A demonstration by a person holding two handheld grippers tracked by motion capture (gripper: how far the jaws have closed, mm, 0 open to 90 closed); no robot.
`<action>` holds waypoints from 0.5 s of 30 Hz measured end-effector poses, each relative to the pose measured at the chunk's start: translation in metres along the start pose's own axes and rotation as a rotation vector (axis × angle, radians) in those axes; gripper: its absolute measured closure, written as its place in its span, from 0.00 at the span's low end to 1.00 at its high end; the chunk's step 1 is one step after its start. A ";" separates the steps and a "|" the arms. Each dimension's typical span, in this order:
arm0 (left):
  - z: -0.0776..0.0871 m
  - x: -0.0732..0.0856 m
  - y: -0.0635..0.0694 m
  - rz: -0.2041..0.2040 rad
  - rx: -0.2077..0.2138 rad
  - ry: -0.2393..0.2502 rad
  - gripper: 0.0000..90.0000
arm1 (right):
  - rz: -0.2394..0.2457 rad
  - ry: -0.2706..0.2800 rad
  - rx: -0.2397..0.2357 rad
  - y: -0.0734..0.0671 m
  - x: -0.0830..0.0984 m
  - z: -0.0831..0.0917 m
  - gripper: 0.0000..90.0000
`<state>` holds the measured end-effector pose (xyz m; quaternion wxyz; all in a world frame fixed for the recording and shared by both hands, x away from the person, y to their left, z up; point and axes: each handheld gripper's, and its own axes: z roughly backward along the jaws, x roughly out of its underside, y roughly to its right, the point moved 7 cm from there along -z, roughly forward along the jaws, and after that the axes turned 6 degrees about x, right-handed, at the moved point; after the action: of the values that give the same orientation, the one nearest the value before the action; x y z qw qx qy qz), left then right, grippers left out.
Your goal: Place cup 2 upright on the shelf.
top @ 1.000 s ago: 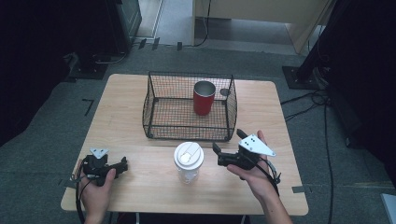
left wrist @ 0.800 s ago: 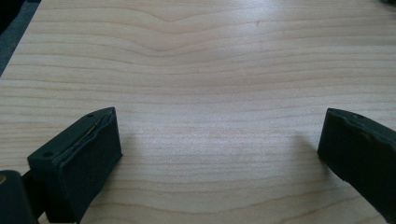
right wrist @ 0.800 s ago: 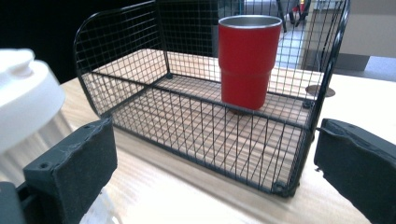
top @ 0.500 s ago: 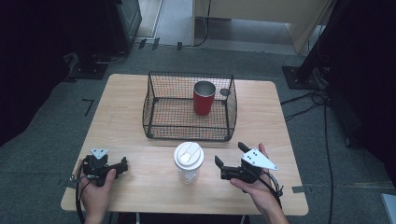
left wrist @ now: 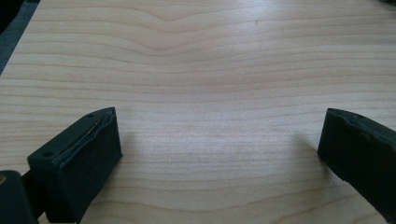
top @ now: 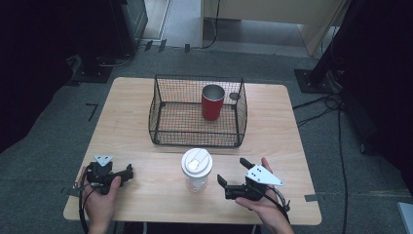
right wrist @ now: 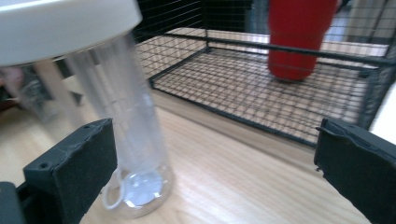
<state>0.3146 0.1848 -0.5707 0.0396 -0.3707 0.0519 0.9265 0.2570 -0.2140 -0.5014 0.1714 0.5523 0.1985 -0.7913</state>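
Holding both claws low at the near edge of the desk point(top: 136, 97), you have your right claw point(top: 233, 175) spread wide, its jaws pointing left toward the clear tumbler point(top: 196, 170) with the white lid. In the right gripper view the tumbler point(right wrist: 116, 130) stands upright just ahead of the left jaw, near it but with no contact that can be made out, and nothing sits between the jaws. A small white ring-shaped piece lies against the tumbler's base at the bottom of that view.

Your left claw point(top: 127, 173) rests in your left hand point(top: 100, 200) near the front left corner, well apart from the tumbler. Its jaws are also spread, and the left gripper view shows bare wood grain of the desk point(left wrist: 201, 70) between them, with nothing held.

Farther out, the tumbler stands near the front middle of the desk, between your two claws and closer to the right one. Beyond it sits the black wire basket point(top: 160, 105), its near wall just past the tumbler. Inside the basket, toward its right rear, a red cup point(top: 212, 103) stands upright with its open mouth up; the right gripper view shows the red cup point(right wrist: 299, 42) through the mesh of the wire basket point(right wrist: 243, 93).
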 end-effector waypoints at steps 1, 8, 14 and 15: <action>0.000 0.000 0.000 0.000 0.000 0.000 0.00 | 0.003 -0.003 -0.009 -0.002 0.001 0.000 0.00; 0.000 0.000 0.000 0.002 0.000 0.000 0.00 | 0.019 -0.013 -0.056 -0.018 0.004 -0.004 0.00; 0.000 0.000 0.000 0.002 0.000 0.000 0.00 | 0.025 -0.015 -0.084 -0.028 0.002 -0.007 0.00; 0.000 0.000 0.000 0.001 0.000 0.000 0.00 | 0.024 -0.018 -0.090 -0.030 0.002 -0.008 0.00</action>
<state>0.3145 0.1847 -0.5707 0.0390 -0.3705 0.0523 0.9265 0.2477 -0.1839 -0.5021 0.2073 0.5392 0.2257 -0.7844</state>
